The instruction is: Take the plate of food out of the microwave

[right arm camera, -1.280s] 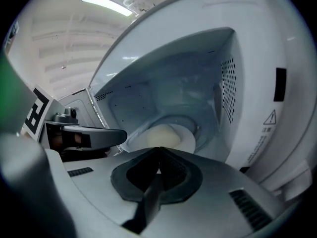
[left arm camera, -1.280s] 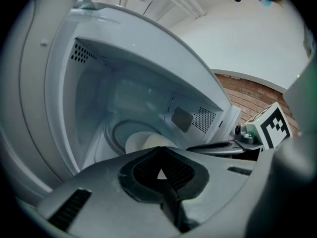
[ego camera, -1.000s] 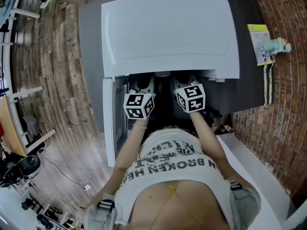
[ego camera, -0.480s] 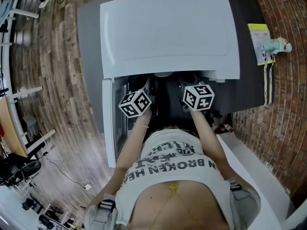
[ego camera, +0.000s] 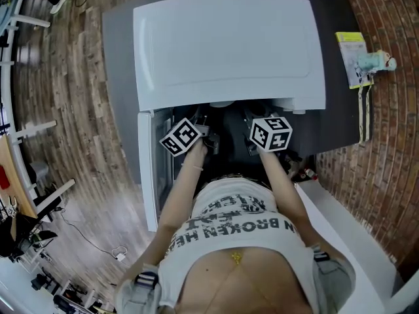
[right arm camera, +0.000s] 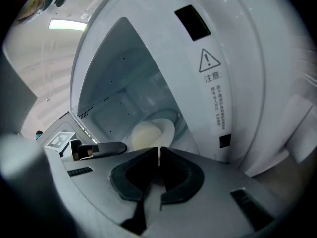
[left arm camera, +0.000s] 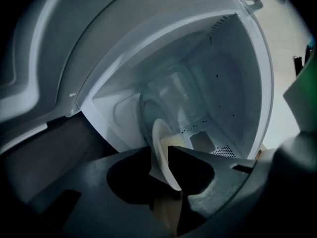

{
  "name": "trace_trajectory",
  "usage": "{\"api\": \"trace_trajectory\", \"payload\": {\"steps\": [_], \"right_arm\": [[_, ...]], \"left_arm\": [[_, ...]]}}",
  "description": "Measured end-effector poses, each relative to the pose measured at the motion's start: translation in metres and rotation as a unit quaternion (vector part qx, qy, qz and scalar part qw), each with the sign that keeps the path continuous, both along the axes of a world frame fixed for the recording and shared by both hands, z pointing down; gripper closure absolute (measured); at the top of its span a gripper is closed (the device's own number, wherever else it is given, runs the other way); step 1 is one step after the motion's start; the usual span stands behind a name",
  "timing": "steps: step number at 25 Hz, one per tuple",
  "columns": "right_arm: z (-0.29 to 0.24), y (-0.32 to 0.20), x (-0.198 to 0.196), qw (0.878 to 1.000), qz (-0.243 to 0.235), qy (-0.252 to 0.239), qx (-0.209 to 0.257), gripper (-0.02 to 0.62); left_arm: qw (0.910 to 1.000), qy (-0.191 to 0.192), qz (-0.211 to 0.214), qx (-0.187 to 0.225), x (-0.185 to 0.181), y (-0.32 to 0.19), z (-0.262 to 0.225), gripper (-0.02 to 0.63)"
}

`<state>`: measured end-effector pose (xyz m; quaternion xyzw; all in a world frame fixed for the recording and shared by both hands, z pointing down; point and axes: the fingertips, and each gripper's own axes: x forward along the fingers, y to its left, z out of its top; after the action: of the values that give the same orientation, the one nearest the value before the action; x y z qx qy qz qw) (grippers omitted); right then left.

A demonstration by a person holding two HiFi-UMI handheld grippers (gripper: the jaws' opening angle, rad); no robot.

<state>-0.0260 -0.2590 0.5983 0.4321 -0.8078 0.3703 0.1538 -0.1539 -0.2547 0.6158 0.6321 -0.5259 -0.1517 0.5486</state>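
Both of the person's arms reach into the open front of the white microwave (ego camera: 229, 44), which sits on the dark grey desk (ego camera: 121, 57). Its door (ego camera: 147, 169) is swung wide to the person's left.

The plate (left arm camera: 161, 138) is inside the cavity, low on the microwave floor. It's a white plate with a pale, creamy mound of food (right arm camera: 143, 135) on it.

The left gripper (left arm camera: 159, 150) is rolled over on its side, so in its view the plate looks almost edge-on. Its fingers (left arm camera: 193, 162) are clamped on the near rim, one above it and one below.

The right gripper (right arm camera: 158, 150) comes in from the other side. Its fingers (right arm camera: 173, 165) are pinched almost together, with only a thin white sliver between them. That sliver lines up with the plate's near edge, so it looks like a hold on the rim there as well.

From the right gripper view, the left gripper's marker cube (right arm camera: 59, 140) shows just beside the plate. On the microwave's front frame to the right there's a triangle warning label (right arm camera: 210, 63).

In the head view the two marker cubes sit side by side at the mouth of the oven, a little apart.
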Motion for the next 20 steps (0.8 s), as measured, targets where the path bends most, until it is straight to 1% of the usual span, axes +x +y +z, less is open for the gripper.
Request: {"api": "trace_trajectory", "payload": {"steps": [3,6,9,12,14,18,20], "right_arm": [[0.0007,0.0001,0.0005,1.000,0.008,-0.011,-0.008,0.584],[0.0032,0.0013,0.0027,1.000,0.014,-0.018,-0.015,0.584],[0.0056,0.0025,0.0021,1.000,0.012,-0.021,-0.021,0.584],[0.0060,0.0031,0.0004,0.999,0.012,-0.032,-0.026,0.584],[0.0062,0.0035,0.0004,0.998,0.018,-0.049,-0.034,0.584],[0.0049,0.0032,0.0009,0.992,0.043,-0.104,-0.055,0.584],[0.0045,0.0034,0.0002,0.990,0.045,-0.123,-0.060,0.583]], "left_arm": [[0.9998,0.016,-0.007,0.002,-0.0023,-0.0032,0.0007,0.509],[0.9996,0.026,-0.009,-0.004,-0.0014,-0.0032,0.0041,0.548],[0.9987,0.044,-0.022,-0.009,-0.0022,-0.0035,0.0044,0.559],[0.9981,0.052,-0.031,-0.012,-0.0027,-0.0033,0.0048,0.563],[0.9979,0.054,-0.034,-0.013,-0.0025,-0.0027,0.0045,0.565],[0.9972,0.061,-0.039,-0.019,-0.0032,0.0006,0.0042,0.566],[0.9967,0.066,-0.041,-0.023,-0.0032,0.0027,0.0046,0.568]]}}
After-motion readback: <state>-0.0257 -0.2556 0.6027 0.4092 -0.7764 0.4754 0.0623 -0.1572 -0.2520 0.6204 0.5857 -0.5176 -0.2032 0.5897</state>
